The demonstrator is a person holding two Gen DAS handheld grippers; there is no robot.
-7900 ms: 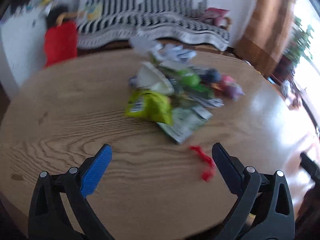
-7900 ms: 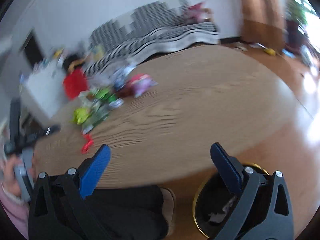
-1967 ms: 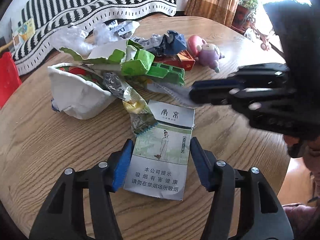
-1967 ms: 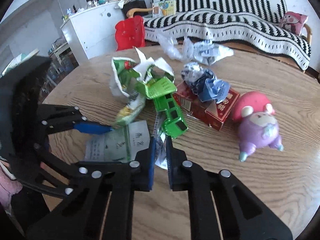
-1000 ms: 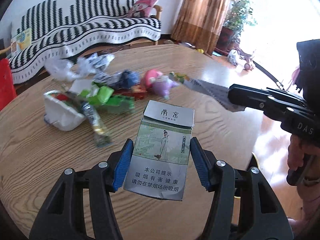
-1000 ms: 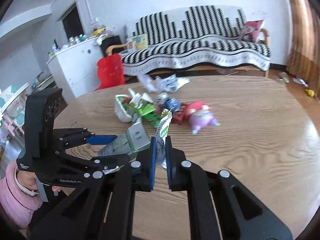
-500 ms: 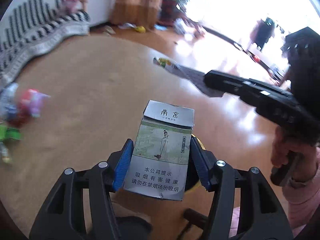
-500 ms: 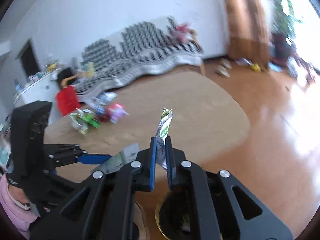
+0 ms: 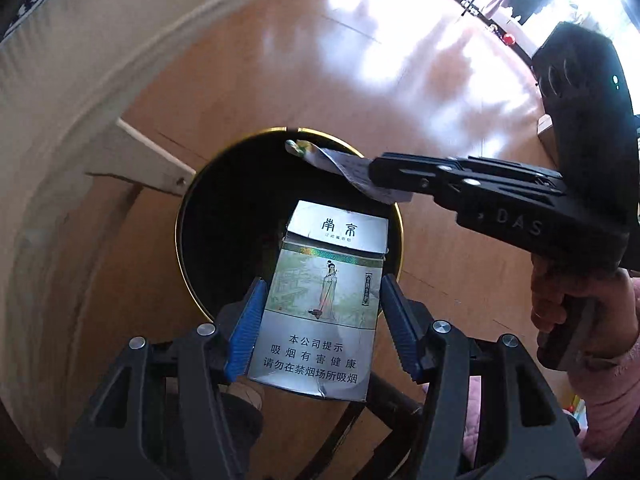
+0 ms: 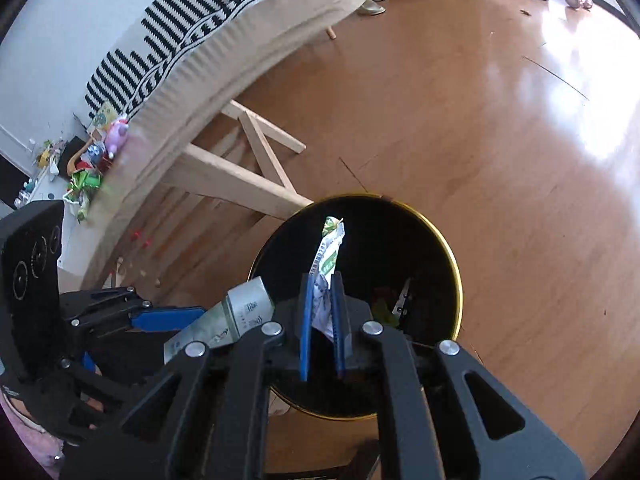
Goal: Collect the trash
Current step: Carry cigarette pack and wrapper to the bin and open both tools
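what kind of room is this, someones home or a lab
Most likely a home living room: a sofa with a black-and-white striped cover against the wall, a wooden table with toys and wrappers on it, a glossy wooden floor, and a black gold-rimmed bin beside the table.

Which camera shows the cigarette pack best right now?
The left wrist view: the cigarette pack faces the lens, printed front readable, clamped in the left gripper above the bin. The right wrist view shows only its tilted top end.
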